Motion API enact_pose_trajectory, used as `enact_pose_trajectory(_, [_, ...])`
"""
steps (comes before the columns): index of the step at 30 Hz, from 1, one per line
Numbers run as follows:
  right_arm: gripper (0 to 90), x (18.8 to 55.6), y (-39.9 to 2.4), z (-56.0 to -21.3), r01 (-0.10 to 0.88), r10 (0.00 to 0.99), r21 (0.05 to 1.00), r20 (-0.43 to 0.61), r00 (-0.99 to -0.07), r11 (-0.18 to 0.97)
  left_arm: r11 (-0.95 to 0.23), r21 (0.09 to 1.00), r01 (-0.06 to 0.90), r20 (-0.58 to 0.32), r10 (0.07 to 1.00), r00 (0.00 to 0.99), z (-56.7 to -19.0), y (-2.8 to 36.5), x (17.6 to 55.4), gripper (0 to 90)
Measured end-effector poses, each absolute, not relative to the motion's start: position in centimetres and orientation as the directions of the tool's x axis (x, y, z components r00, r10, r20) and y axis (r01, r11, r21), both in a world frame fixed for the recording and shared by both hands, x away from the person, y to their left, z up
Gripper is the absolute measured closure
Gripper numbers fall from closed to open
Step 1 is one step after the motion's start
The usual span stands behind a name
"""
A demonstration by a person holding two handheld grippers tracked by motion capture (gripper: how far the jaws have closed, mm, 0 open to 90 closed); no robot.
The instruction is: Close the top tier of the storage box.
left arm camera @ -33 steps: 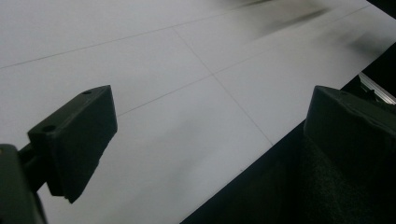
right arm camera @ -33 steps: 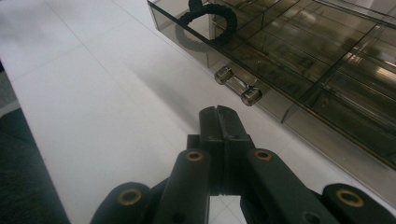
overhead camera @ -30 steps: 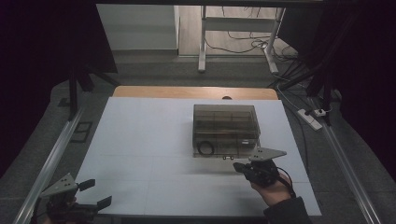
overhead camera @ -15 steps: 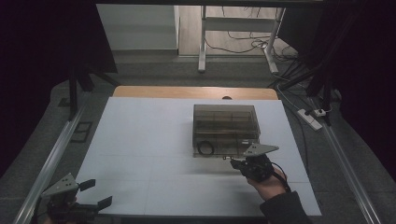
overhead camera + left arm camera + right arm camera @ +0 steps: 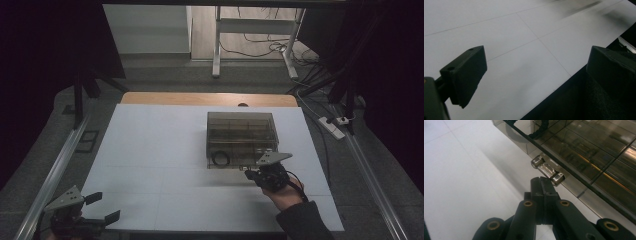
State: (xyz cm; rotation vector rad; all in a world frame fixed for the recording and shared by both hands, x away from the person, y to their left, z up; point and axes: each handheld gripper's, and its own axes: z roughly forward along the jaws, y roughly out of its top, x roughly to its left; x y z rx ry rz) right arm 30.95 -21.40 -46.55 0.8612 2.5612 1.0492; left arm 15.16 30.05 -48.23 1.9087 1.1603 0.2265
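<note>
A smoky see-through box (image 5: 242,131) with divided compartments stands right of the table's middle, lid down. A black ring (image 5: 220,158) lies in its front left compartment and shows again as the ring (image 5: 536,130). A metal latch (image 5: 547,170) sits on the box's front edge. My right gripper (image 5: 250,174) is at the box's front right; in the right gripper view the gripper (image 5: 541,180) is shut, jaws pressed together, tips right under the latch. My left gripper (image 5: 104,207) rests open at the table's near left corner, nothing between the jaws of the gripper (image 5: 536,65).
The white table sheet (image 5: 150,150) spreads left of the box. Metal rails (image 5: 55,170) run along both sides. A power strip (image 5: 332,127) and cables lie on the floor to the right. The table's near edge (image 5: 564,82) runs under my left gripper.
My right gripper has crept forward and slightly left, up to the box's front edge. The left gripper has stayed put.
</note>
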Motion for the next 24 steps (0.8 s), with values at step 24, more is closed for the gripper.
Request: enact_pose_trajectory(24, [89.2, 32.6, -20.9, -46.1, 0.425, 0.623, 0.720, -0.014, -0.782, 0.549, -0.193, 0.748, 0.635, -0.263, 0.793, 0.550, -48.2, 30.0, 15.2, 4.1])
